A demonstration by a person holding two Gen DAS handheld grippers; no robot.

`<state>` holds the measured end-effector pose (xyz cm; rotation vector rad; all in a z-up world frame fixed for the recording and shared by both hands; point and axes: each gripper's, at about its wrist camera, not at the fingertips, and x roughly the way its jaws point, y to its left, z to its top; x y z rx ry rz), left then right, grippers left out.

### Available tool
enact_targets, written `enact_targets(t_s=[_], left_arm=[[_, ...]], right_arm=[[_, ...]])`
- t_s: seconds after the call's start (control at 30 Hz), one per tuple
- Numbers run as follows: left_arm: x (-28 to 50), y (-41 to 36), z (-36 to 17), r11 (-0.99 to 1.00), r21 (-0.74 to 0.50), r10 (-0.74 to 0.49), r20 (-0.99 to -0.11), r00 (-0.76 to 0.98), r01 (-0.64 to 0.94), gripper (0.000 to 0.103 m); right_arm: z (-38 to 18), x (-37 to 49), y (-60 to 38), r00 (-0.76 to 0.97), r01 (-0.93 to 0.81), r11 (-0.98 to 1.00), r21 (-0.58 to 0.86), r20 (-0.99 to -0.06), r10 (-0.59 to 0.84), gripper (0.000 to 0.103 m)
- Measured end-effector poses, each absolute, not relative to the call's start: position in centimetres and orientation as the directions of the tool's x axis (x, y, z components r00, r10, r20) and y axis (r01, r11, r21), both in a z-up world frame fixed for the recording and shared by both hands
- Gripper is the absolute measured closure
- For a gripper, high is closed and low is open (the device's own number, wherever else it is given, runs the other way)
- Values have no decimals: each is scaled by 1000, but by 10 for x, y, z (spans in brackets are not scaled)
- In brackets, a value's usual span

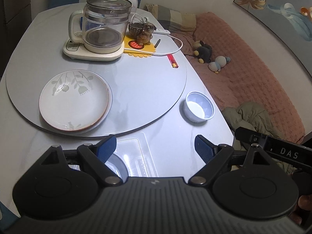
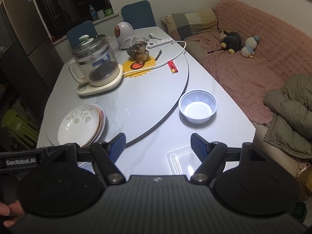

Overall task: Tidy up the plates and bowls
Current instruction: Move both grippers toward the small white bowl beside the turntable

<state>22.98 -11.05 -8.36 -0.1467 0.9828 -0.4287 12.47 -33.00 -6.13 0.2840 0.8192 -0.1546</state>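
Observation:
A stack of white plates with a leaf pattern rests on the near left of the round turntable. A pale blue bowl stands on the table just off the turntable's right rim. My left gripper hovers open over the near table edge, nothing between its blue pads; a grey bowl-like rim shows below its left finger. My right gripper is also open and empty, short of the bowl.
A glass kettle on its base, a dog figurine on a yellow mat, a white cable and a red lighter sit farther back. A clear plastic tray lies near the edge. A pink sofa runs along the right.

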Motion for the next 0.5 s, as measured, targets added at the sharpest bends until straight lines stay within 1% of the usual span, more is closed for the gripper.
enact_targets(t_s=[0.5], left_arm=[[266, -216, -107, 928, -275, -361, -829, 428, 251, 13]], right_arm=[[-87, 168, -426, 615, 240, 945, 222, -788, 29, 28]])
